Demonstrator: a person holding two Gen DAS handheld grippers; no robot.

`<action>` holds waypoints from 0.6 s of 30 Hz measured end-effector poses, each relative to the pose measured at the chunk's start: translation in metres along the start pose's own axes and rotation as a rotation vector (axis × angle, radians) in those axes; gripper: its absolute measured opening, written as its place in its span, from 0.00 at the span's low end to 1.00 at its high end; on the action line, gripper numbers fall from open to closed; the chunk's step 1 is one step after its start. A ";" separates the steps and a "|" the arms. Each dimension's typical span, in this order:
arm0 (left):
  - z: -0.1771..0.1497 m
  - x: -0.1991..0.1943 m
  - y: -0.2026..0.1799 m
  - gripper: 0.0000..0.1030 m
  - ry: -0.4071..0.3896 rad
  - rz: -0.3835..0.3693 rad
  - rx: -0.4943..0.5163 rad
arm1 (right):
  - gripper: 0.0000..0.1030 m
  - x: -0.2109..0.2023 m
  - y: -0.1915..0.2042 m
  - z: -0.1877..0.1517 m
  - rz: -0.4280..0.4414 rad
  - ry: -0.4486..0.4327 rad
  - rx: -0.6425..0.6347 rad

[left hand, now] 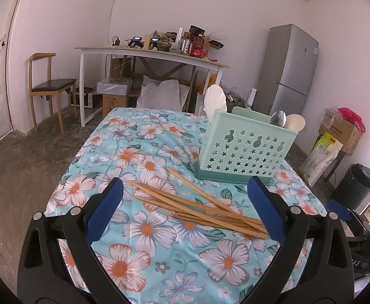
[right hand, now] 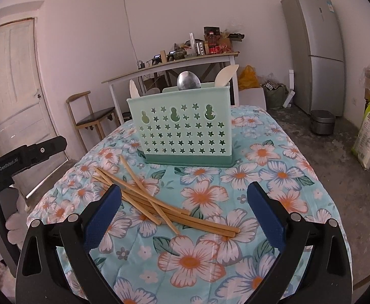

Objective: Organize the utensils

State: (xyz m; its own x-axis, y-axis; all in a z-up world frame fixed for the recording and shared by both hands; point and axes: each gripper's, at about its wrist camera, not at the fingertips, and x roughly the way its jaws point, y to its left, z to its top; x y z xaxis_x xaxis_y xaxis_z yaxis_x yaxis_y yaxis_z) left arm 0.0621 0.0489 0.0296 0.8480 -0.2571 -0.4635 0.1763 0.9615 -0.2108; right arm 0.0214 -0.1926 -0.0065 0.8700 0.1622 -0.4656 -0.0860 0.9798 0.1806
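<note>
Hovering over scattered chopsticks beside a green holder, both claws spread and empty.
Left wrist view: left gripper point(left hand: 185, 204) gapes above chopsticks point(left hand: 200, 209) on the floral tablecloth point(left hand: 134, 228); holder point(left hand: 245, 149) with spoons stands beyond. Right wrist view: right gripper point(right hand: 183, 206) gapes; chopsticks point(right hand: 159, 202) lie before the holder point(right hand: 182, 131).

Wooden chopsticks point(left hand: 200, 207) piled loose, mint holder point(left hand: 245, 149) w/ approx 4 spoons point(left hand: 278, 119)

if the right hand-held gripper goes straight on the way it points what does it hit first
Most likely the pile of wooden chopsticks on the floral tablecloth, lying just ahead between its open fingers; the green utensil holder stands behind them. Depth is uncertain.
</note>
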 end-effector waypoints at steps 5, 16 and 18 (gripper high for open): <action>0.000 0.000 0.000 0.92 0.002 0.001 0.001 | 0.94 0.001 0.001 -0.002 0.007 0.004 -0.008; -0.003 0.003 0.000 0.92 0.014 -0.007 -0.011 | 0.94 0.003 0.004 -0.003 0.026 0.021 -0.016; -0.002 0.003 0.000 0.92 0.015 -0.007 -0.011 | 0.94 0.003 0.005 -0.003 0.031 0.023 -0.019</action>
State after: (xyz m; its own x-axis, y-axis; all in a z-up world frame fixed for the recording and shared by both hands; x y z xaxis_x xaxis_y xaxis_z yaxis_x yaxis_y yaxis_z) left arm 0.0638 0.0479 0.0260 0.8395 -0.2649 -0.4745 0.1766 0.9587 -0.2229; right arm 0.0224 -0.1869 -0.0099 0.8553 0.1950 -0.4800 -0.1221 0.9762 0.1790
